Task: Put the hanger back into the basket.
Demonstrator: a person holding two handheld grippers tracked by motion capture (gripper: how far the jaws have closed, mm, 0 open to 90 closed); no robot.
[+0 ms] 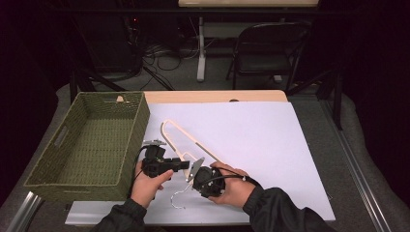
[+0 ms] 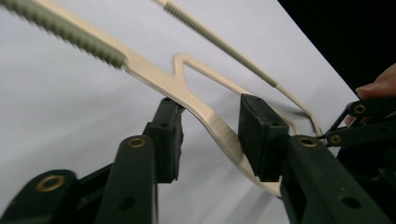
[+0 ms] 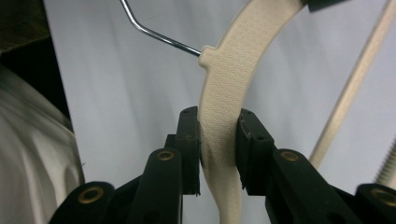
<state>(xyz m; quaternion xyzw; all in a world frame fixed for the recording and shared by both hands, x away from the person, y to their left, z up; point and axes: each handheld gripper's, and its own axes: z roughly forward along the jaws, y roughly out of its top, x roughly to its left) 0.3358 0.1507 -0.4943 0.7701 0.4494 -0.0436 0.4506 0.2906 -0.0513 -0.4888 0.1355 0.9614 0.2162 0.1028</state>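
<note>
Right gripper (image 3: 218, 144) has its two black jaws pressed flat against the cream neck of the coat hanger (image 3: 233, 84), just below the knob where the wire hook (image 3: 159, 35) comes out, so it looks firmly clamped on it. Left gripper (image 2: 210, 140) straddles another stretch of the same hanger (image 2: 219, 135); its jaws stand partly apart, one pad close against the plastic and the other just beside it, and I cannot tell whether it truly grips or only brackets the strip.

From above, both grippers (image 1: 186, 165) (image 1: 194, 170) meet at the near middle of the hanger (image 1: 181, 137), which lies low over the white sheet (image 1: 270, 145) covering the table, its shoulder loop pointing away towards the far left. Just left of it stands the green woven basket (image 1: 138, 121), with nothing visible inside.

As I judge it, the hanger is taken hold of but not yet moved into the basket; lifting and placing remain.

Whether the hanger rests on the sheet or is slightly raised is hard to make out, and the hands cover its middle.
</note>
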